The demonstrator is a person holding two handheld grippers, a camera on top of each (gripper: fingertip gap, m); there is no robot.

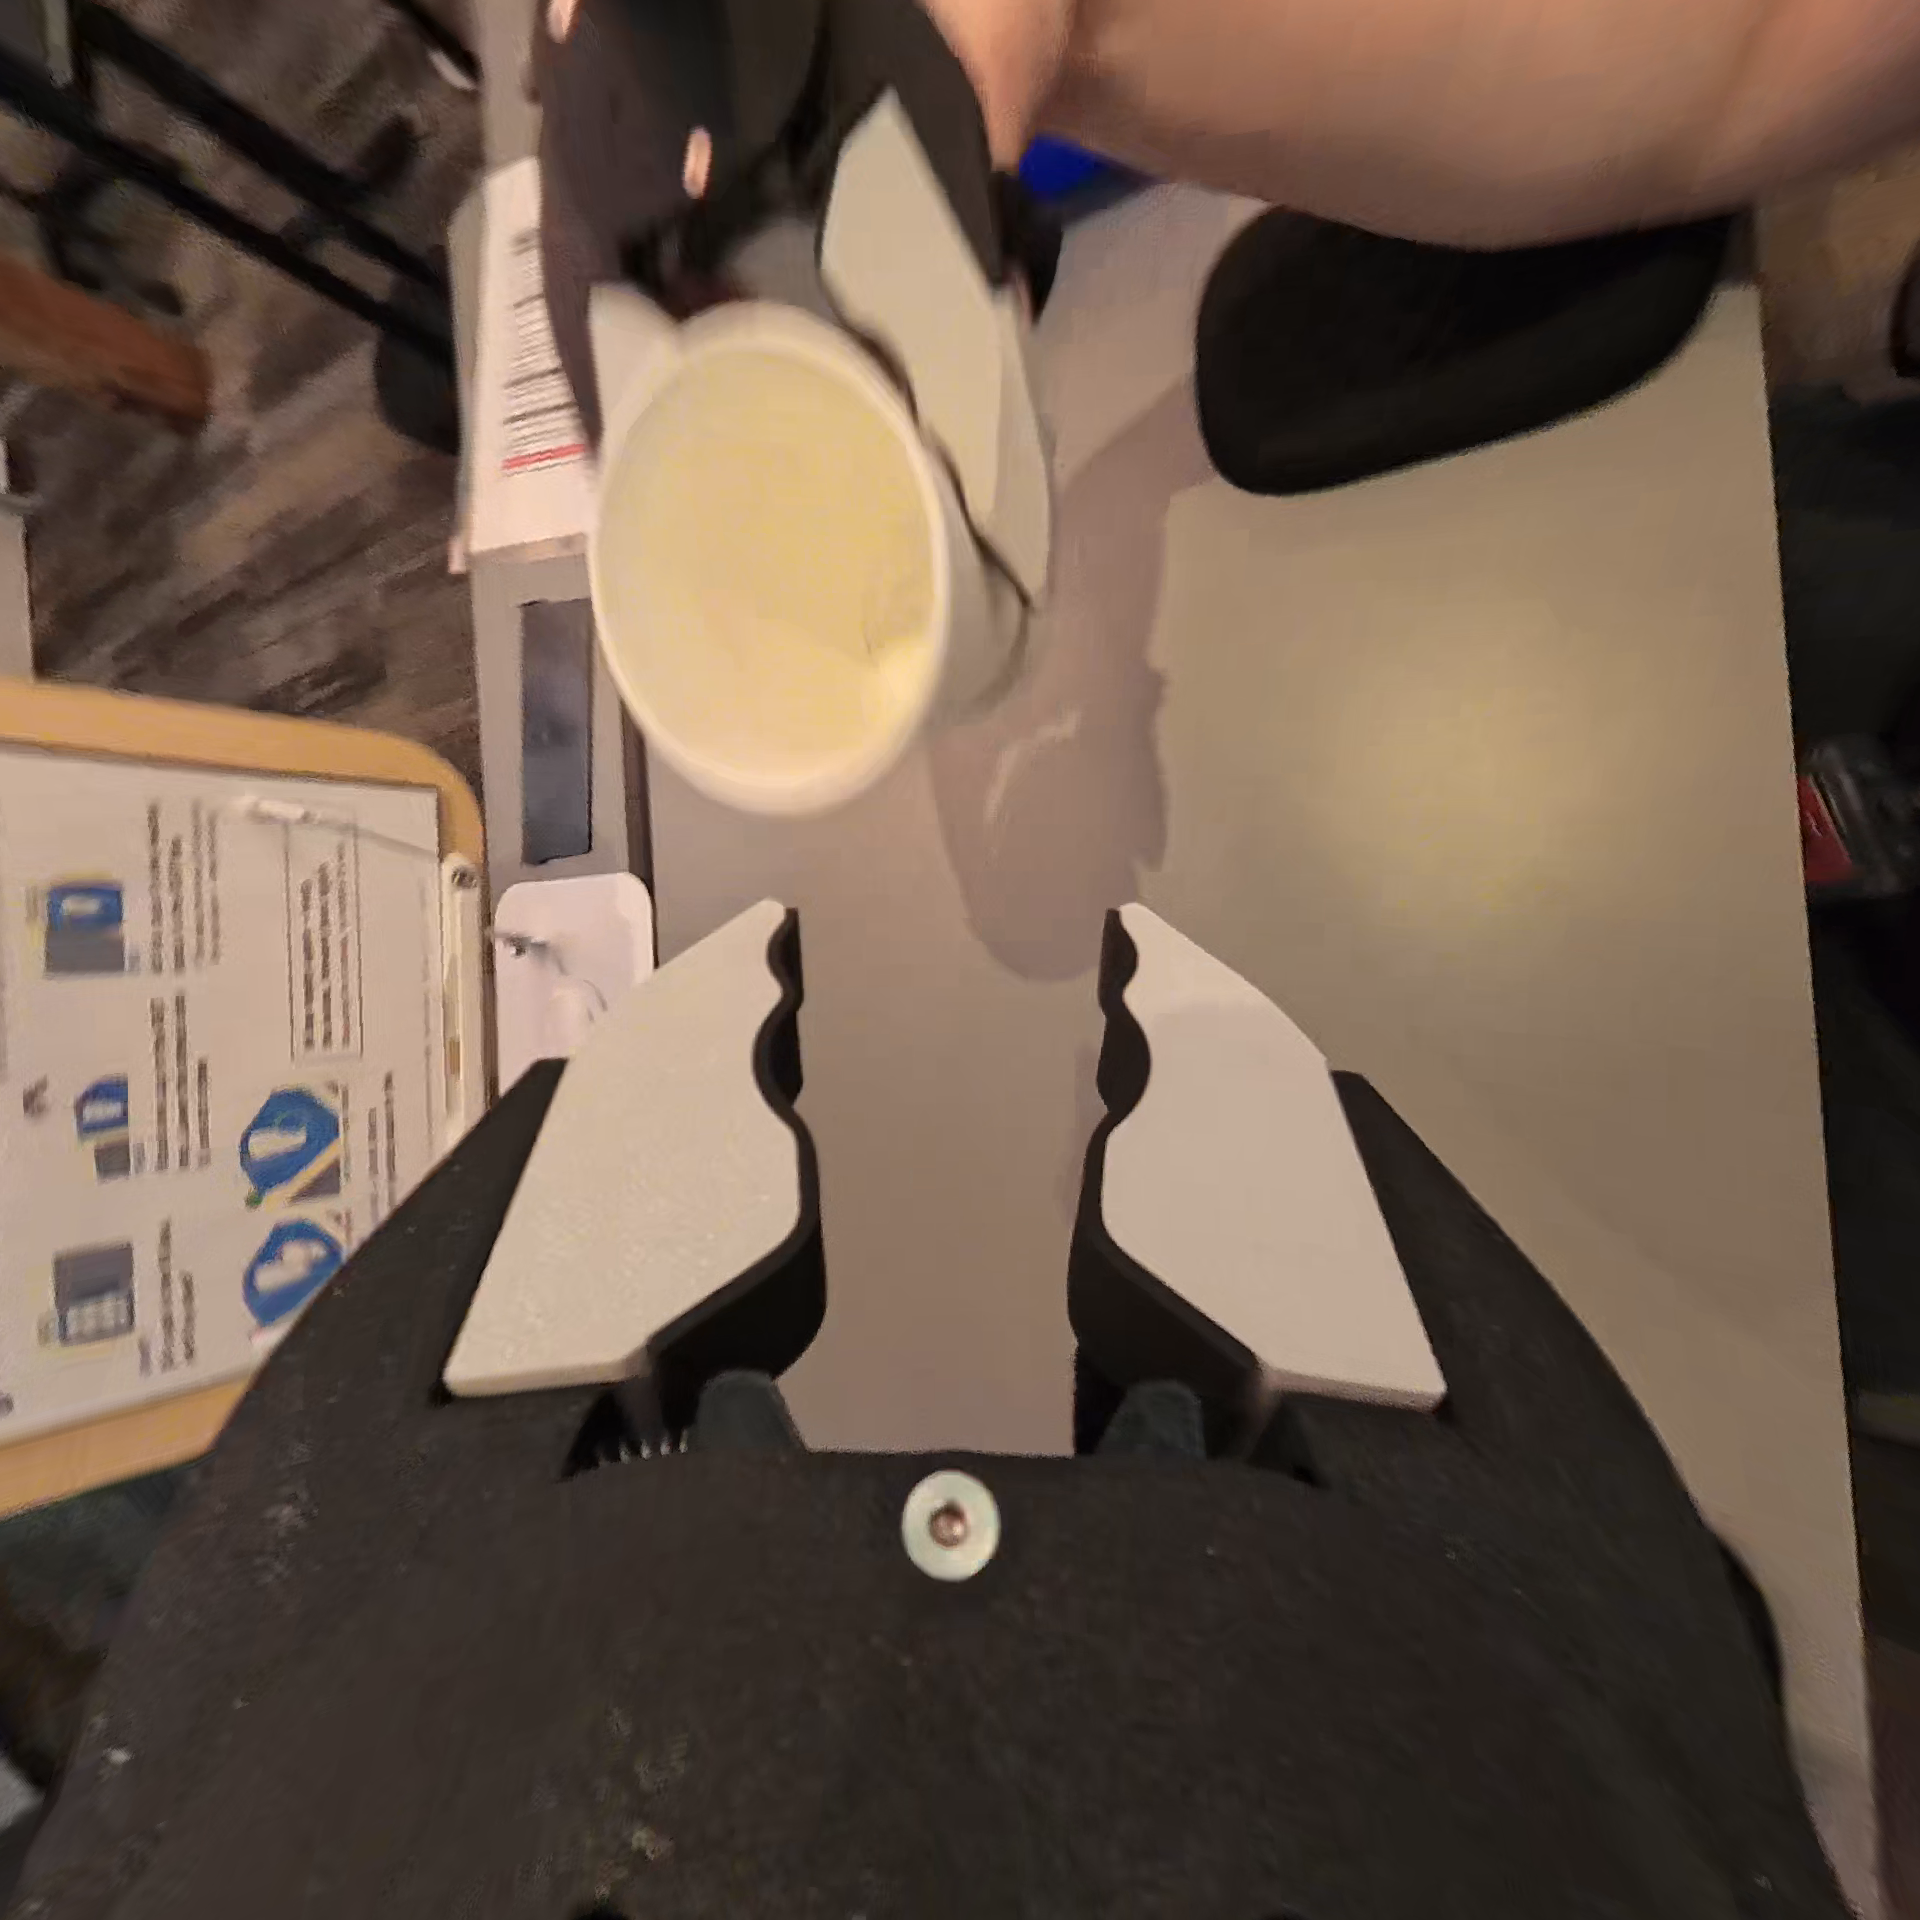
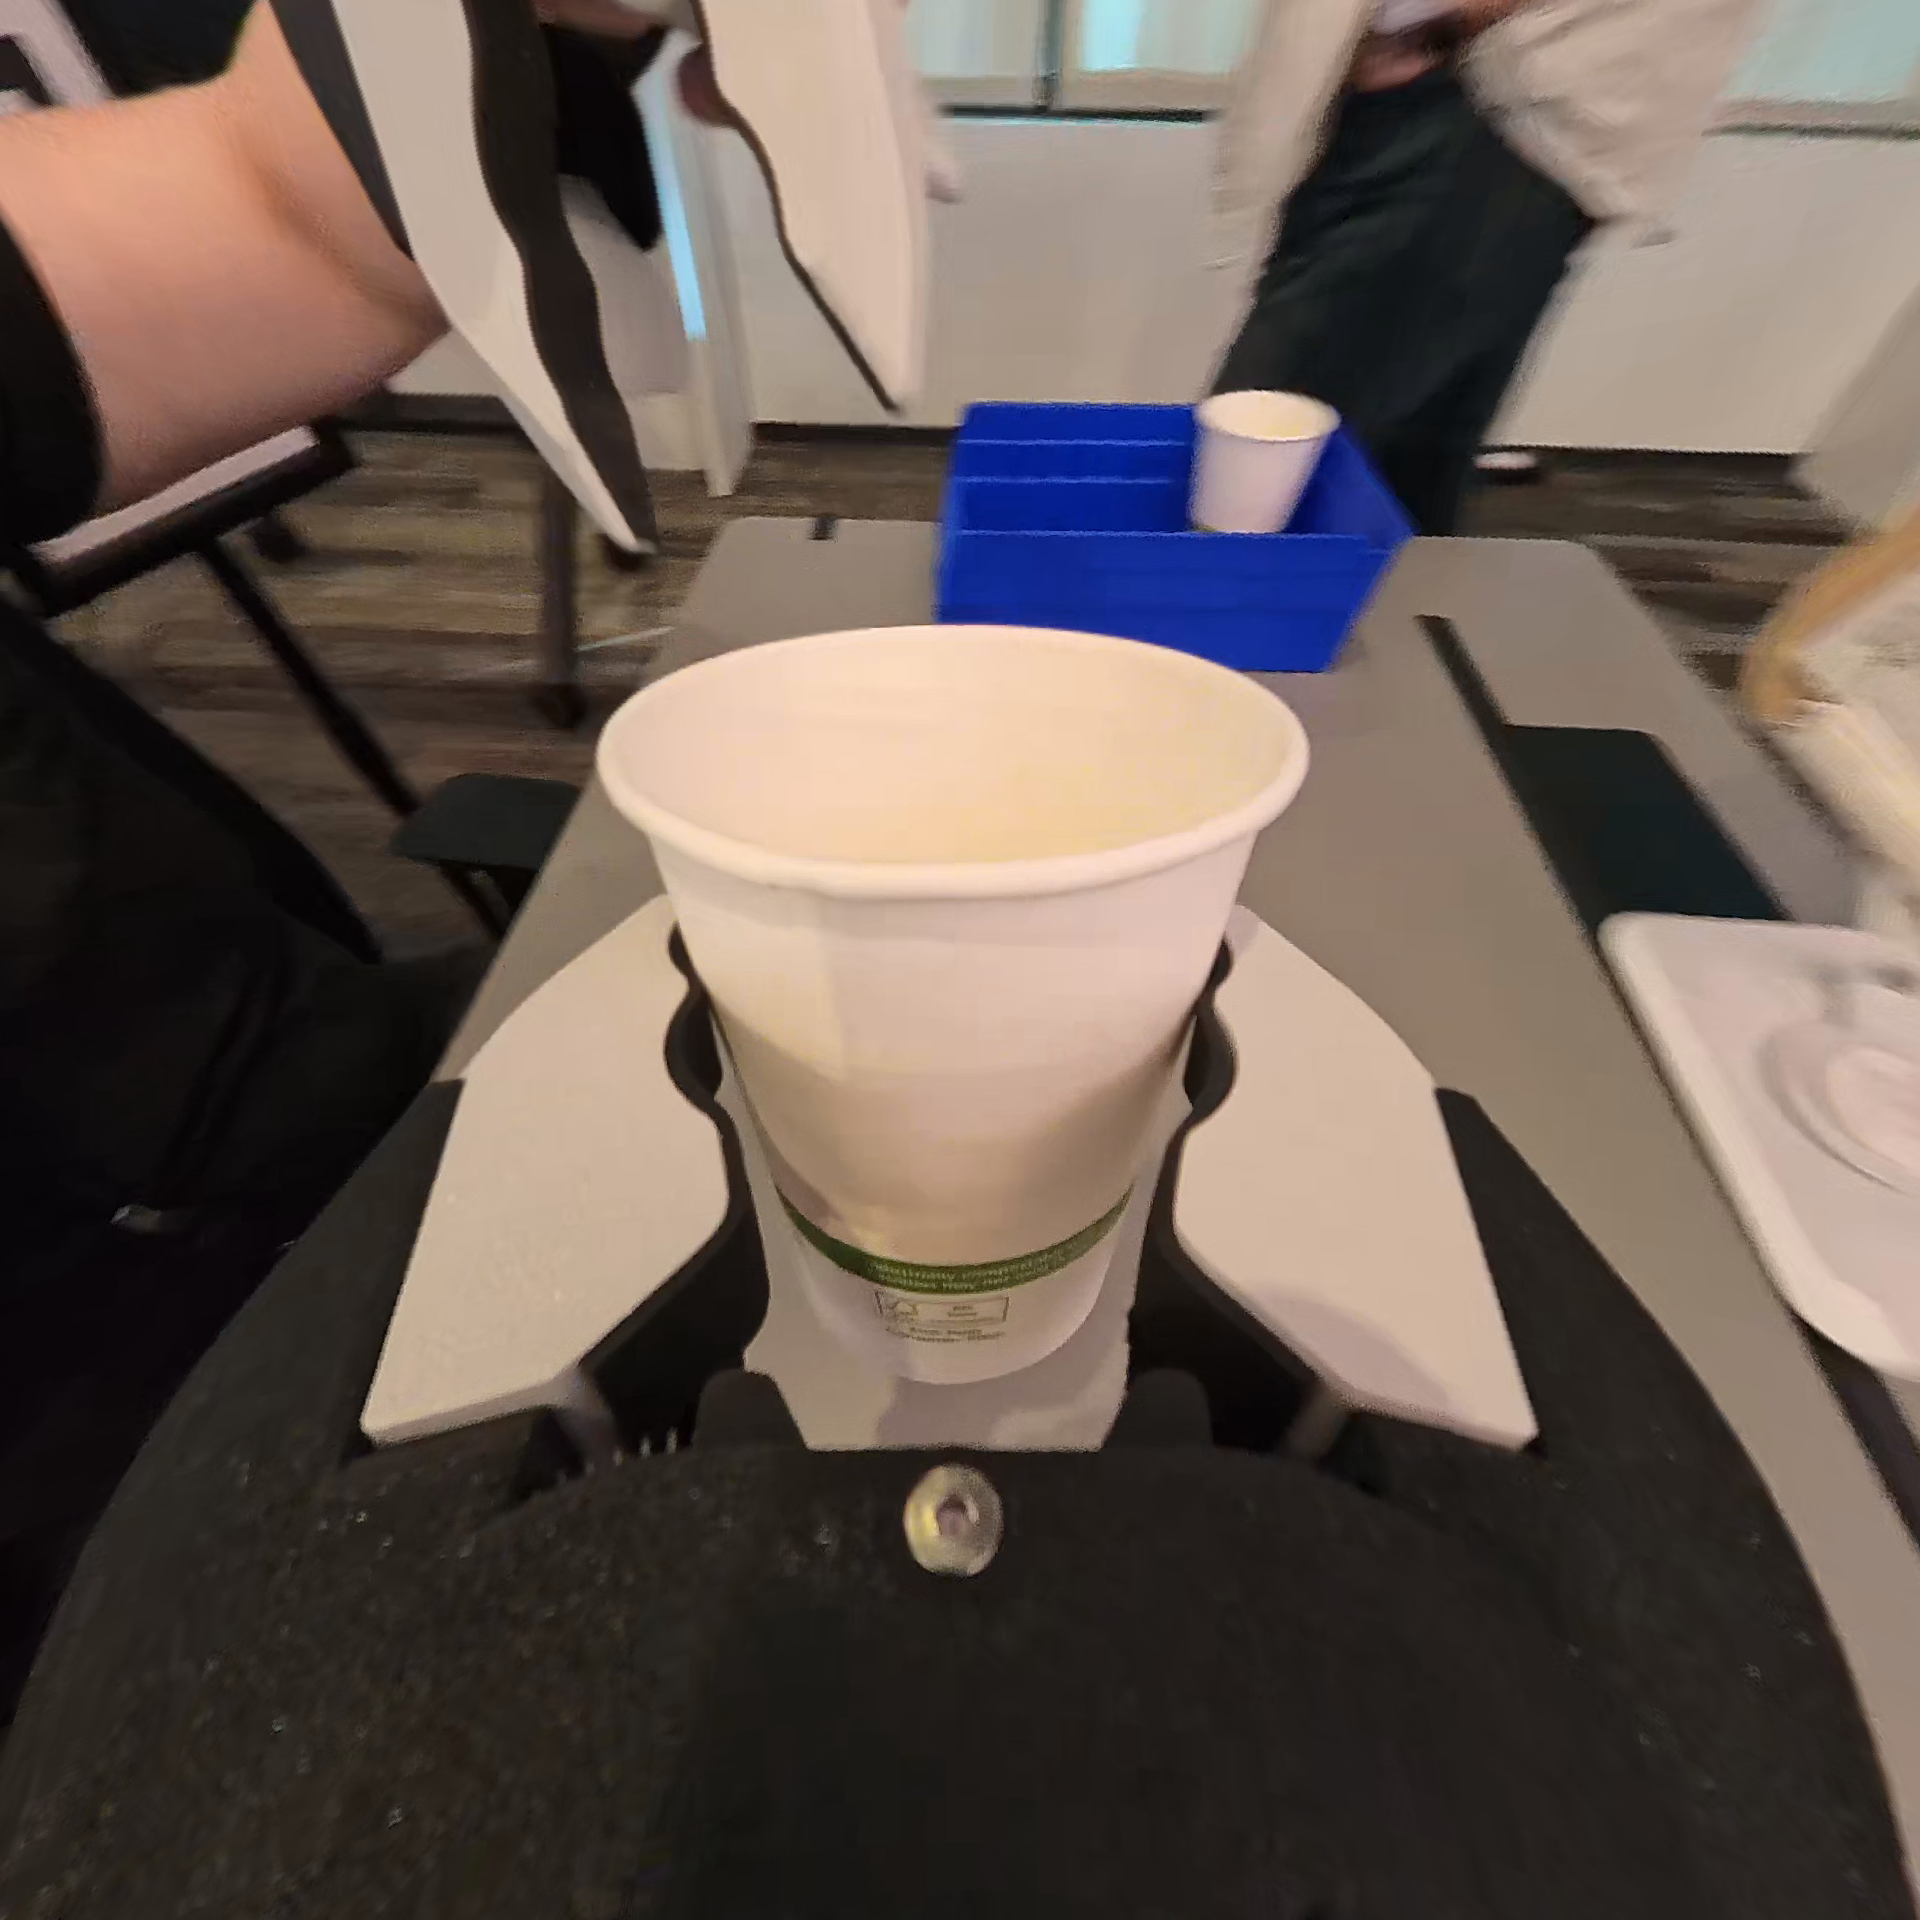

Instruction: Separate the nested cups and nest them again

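My right gripper (image 2: 951, 961) is shut on a white paper cup (image 2: 951, 831) with a green band near its base. It holds the cup upright above the grey table (image 2: 1455, 831). In the left wrist view the same cup (image 1: 769, 582) shows from above with its mouth toward the camera, and a right-gripper finger (image 1: 925, 270) lies along its side. I cannot tell whether another cup sits inside it. My left gripper (image 1: 951, 935) is open and empty, short of the cup. It also shows in the right wrist view (image 2: 764, 468), raised at the upper left.
A blue bin (image 2: 1143, 592) at the table's far end holds another white cup (image 2: 1262, 457). A white tray (image 2: 1766, 1091) lies at the right edge. A clipboard with a printed sheet (image 1: 208, 1039) is at the left. A person stands behind the table.
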